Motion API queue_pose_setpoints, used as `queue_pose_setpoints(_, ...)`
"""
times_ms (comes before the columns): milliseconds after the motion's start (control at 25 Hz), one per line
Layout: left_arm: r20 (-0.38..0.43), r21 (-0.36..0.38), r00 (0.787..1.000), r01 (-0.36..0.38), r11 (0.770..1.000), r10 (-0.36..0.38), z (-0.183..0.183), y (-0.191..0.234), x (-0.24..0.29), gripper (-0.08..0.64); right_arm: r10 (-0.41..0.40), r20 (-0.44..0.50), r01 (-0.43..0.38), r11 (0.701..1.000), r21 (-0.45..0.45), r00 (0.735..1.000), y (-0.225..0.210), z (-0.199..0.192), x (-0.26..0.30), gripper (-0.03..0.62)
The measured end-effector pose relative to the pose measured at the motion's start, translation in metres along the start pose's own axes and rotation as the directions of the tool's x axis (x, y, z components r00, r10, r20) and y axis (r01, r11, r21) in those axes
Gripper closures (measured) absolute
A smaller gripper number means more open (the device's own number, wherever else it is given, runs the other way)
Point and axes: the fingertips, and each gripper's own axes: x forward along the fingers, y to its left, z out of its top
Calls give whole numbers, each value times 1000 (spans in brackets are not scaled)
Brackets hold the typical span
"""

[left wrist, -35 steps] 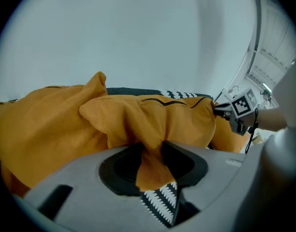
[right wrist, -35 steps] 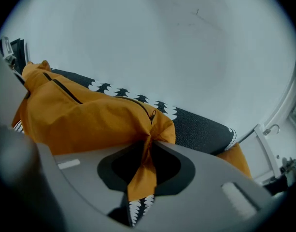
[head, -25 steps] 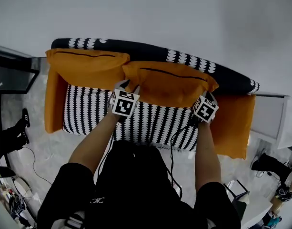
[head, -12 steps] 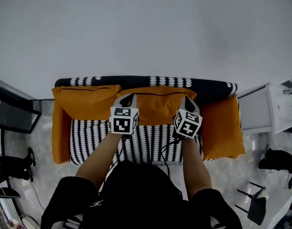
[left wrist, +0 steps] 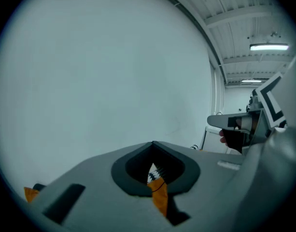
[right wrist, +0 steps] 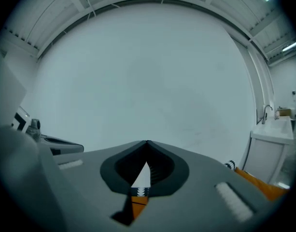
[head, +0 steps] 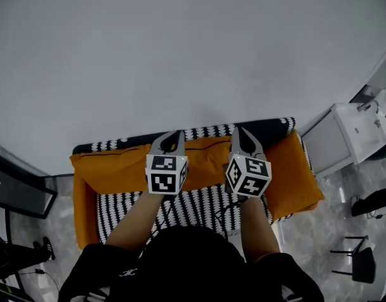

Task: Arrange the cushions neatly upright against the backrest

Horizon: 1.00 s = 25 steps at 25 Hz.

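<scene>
Two orange cushions stand side by side against the backrest of the black-and-white patterned sofa (head: 199, 203): the left cushion (head: 114, 168) and the middle cushion (head: 206, 159). My left gripper (head: 174, 135) and right gripper (head: 241, 131) are raised well above the sofa, side by side and pointing at the wall, both shut with nothing held. In the left gripper view the shut left gripper (left wrist: 152, 143) shows only a sliver of orange cushion (left wrist: 160, 197) far below. The right gripper view shows the shut right gripper (right wrist: 147, 141) likewise.
Orange armrests close the sofa on the left (head: 82, 212) and right (head: 293, 175). A white cabinet with a sink (head: 356, 131) stands to the right, a dark-framed table (head: 16, 190) to the left, and a black chair (head: 356, 263) at lower right. A plain wall rises behind.
Both grippers have lifted up and away from the middle cushion, which now leans on the backrest. The head view has swung up toward the wall.
</scene>
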Motion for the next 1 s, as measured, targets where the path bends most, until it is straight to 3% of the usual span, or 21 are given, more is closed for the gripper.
queue_pose_setpoints(320, 117, 21, 992, 35, 999, -37, 57, -25, -39, 549, 46, 73, -45, 999, -27, 996, 25, 32, -39, 586)
queue_pose_setpoints(480, 176, 47, 984, 17, 999, -25, 70, -26, -50, 550, 60, 86, -58, 998, -26, 995, 32, 37, -47, 586)
queue_pose_setpoints(600, 164, 33, 985, 44, 999, -48, 65, -29, -48, 551, 55, 70, -53, 998, -22, 996, 32, 32, -48, 586)
queue_pose_setpoints(800, 149, 84, 985, 71, 994, -83, 57, -35, -46, 554, 53, 41, -52, 998, -25, 998, 32, 18, -49, 586)
queue_pose_setpoints(1000, 128, -16, 983, 135, 991, -132, 49, -37, -36, 549, 40, 23, -39, 999, -24, 999, 29, 11, -49, 586)
